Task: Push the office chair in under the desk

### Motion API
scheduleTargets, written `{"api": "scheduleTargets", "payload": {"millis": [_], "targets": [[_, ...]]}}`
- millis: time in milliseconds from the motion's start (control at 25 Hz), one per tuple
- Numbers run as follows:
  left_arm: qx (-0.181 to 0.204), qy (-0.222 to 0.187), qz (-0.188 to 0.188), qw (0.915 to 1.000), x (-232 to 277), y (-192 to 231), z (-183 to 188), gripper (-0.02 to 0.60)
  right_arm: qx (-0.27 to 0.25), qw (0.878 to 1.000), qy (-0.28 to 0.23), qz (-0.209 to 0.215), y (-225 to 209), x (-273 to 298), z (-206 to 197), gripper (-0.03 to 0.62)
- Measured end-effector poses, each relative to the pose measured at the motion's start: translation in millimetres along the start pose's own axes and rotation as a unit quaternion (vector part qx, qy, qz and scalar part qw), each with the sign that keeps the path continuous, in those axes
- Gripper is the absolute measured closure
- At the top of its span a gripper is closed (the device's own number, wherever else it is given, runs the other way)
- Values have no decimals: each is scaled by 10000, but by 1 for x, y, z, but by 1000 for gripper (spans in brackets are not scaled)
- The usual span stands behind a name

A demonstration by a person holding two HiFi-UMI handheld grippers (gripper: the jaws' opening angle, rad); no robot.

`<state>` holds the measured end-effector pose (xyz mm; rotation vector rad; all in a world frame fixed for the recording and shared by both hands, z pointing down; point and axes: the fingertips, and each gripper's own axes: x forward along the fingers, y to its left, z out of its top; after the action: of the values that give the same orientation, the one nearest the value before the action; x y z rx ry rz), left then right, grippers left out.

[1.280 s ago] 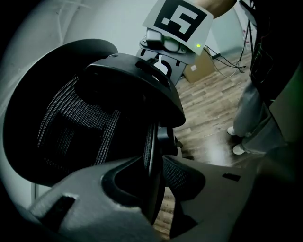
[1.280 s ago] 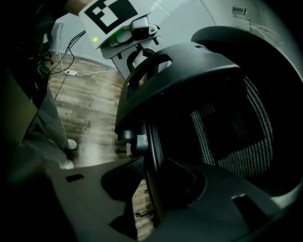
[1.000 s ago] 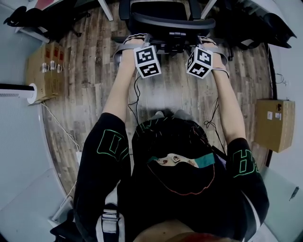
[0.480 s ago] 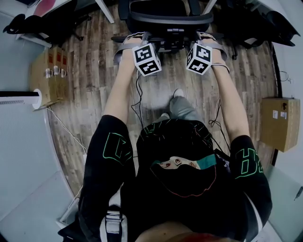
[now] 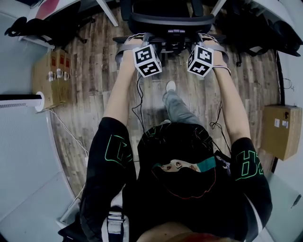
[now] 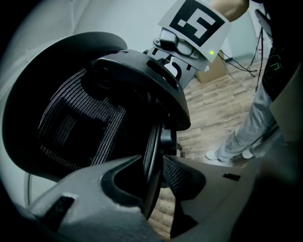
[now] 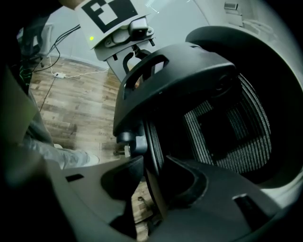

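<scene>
Between the jaws of the left tool (image 6: 152,163) and of the right tool (image 7: 154,163) runs the backrest rim (image 6: 150,142), and each tool is clamped on it. Beyond them, the office chair (image 5: 170,19) stands between the legs of the desk (image 5: 108,13). The push looks under way. The next move calls for an even forward shove from both sides so it rolls straight.

Black office chair (image 5: 171,20) with mesh back, upright, set between the white legs of the surface (image 5: 108,13), backrest facing away from it.

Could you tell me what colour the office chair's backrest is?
Black mesh; the backrest shows best in the left gripper view.
</scene>
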<state>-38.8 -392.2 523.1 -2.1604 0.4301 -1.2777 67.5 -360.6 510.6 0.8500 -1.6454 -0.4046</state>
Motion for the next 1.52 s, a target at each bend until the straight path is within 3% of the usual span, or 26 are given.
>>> {"api": "scheduleTargets", "payload": {"millis": [560, 1160, 1520], "targets": [[-28, -16, -59, 10000, 58, 78, -24, 436, -43, 10000, -28, -54, -70, 71, 10, 445], [129, -43, -214, 9997, 132, 142, 4, 447, -20, 9999, 111, 14, -149, 130, -34, 444], [20, 102, -448, 9989, 172, 181, 12, 456, -79, 9999, 51, -64, -194, 166, -52, 442]]}}
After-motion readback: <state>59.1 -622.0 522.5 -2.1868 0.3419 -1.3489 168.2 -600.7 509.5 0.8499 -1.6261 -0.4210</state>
